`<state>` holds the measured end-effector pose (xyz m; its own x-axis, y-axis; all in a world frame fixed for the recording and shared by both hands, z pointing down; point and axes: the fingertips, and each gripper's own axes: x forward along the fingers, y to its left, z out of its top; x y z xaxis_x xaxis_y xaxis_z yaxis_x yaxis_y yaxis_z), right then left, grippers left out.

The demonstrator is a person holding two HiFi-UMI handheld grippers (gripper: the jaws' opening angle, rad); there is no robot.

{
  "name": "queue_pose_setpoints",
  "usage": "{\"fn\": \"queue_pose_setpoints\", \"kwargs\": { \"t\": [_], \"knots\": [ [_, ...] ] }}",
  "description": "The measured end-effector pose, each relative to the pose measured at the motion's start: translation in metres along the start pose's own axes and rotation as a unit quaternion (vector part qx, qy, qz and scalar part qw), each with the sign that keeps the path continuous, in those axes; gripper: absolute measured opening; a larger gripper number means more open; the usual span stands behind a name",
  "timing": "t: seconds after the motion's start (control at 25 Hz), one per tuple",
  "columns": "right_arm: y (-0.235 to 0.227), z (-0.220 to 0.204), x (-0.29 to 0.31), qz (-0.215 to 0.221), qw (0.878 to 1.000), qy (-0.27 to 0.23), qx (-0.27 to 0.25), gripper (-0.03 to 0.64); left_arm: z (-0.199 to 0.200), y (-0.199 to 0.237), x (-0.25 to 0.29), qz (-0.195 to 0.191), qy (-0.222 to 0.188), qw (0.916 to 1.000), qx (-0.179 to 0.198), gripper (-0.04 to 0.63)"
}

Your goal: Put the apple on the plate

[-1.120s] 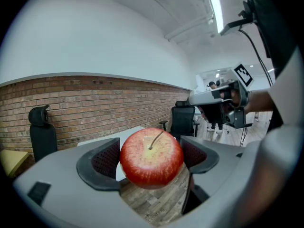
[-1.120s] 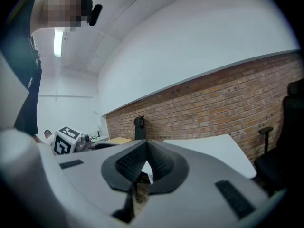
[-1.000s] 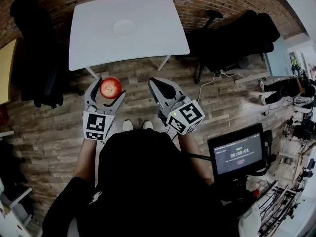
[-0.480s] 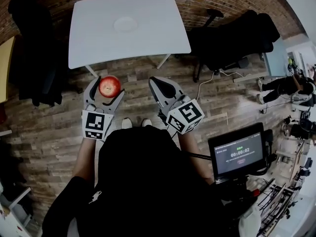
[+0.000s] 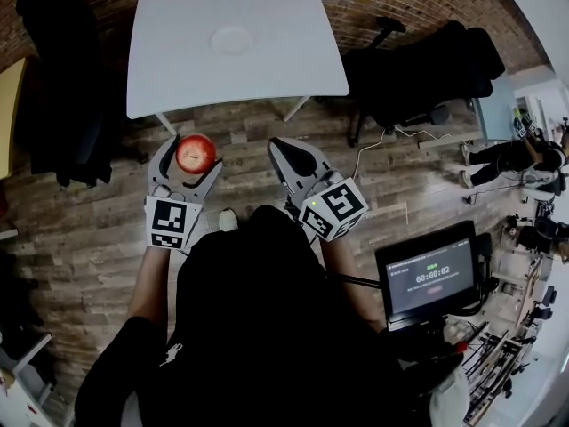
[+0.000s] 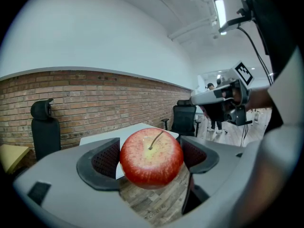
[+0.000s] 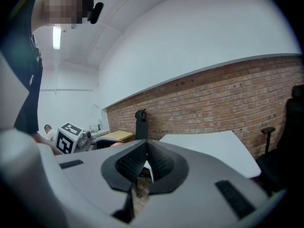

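Observation:
A red apple (image 5: 196,153) with a yellowish top and a stem sits clamped in my left gripper (image 5: 188,160), held over the wooden floor just short of the white table (image 5: 293,52). In the left gripper view the apple (image 6: 151,158) fills the gap between the dark pads (image 6: 105,159). A white plate (image 5: 230,39) lies near the table's middle, well beyond the apple. My right gripper (image 5: 283,152) is shut with nothing in it; its pads (image 7: 130,162) meet in the right gripper view. It hovers beside the left one, below the table's near edge.
Black office chairs stand at the table's left (image 5: 62,78) and right (image 5: 418,69). A screen on a stand (image 5: 427,278) sits at my lower right. A yellow table edge (image 5: 11,123) shows far left. A brick wall runs behind the table.
Both grippers and the apple have shifted slightly toward the table. The table sits a little nearer in the head view.

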<state>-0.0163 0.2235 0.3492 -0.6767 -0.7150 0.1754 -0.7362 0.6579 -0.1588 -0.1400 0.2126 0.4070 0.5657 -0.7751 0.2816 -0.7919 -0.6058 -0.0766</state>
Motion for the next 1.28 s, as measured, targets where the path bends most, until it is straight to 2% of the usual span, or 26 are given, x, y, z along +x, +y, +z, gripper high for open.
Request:
{"fn": "queue_pose_setpoints", "kwargs": {
  "t": [0.64,1.28],
  "knots": [
    [0.014,0.002,0.018,0.011,1.000,0.015,-0.011,0.003,-0.010,0.024,-0.025,0.024,-0.003,0.9996,-0.013,0.405],
    [-0.034,0.013,0.069,0.034,0.999,0.007,-0.010,0.003,0.000,0.060,0.025,0.044,0.003,0.9990,-0.006,0.405]
  ]
}}
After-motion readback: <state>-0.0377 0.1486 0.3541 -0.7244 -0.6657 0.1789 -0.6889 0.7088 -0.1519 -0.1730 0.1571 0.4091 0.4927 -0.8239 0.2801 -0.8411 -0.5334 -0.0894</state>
